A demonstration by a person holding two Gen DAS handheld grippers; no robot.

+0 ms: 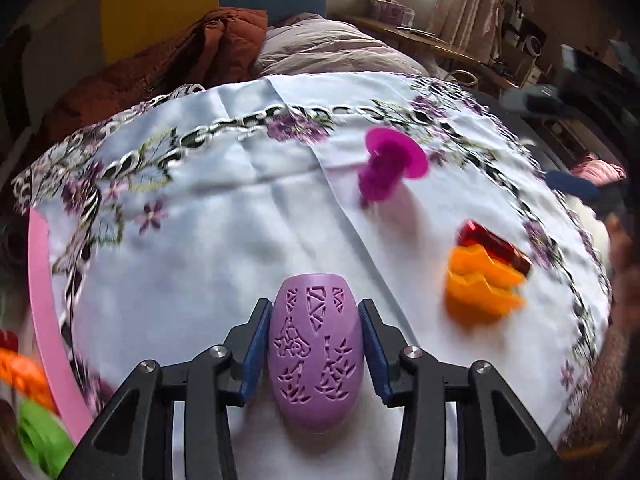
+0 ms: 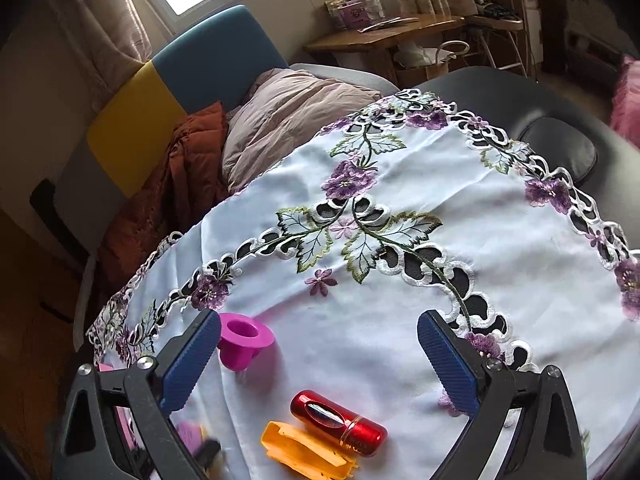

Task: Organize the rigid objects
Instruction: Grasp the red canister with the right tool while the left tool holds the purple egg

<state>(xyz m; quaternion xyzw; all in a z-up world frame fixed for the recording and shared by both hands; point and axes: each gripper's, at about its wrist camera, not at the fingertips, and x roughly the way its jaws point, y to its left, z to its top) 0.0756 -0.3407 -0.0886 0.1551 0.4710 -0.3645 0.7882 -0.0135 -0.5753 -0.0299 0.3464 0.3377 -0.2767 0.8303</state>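
My left gripper is shut on a lilac egg-shaped holder with cut-out patterns, held above the white embroidered cloth. A magenta flanged piece lies further back on the cloth. An orange jagged piece and a red metallic cylinder lie together at the right. My right gripper is open and empty above the cloth. Below it lie the red cylinder and the orange piece. The magenta piece sits beside its left finger.
A pink rim curves along the left edge, with orange and green things beyond it. A bed with a rust quilt and pillow lies behind the table. A black padded edge borders the cloth at the right.
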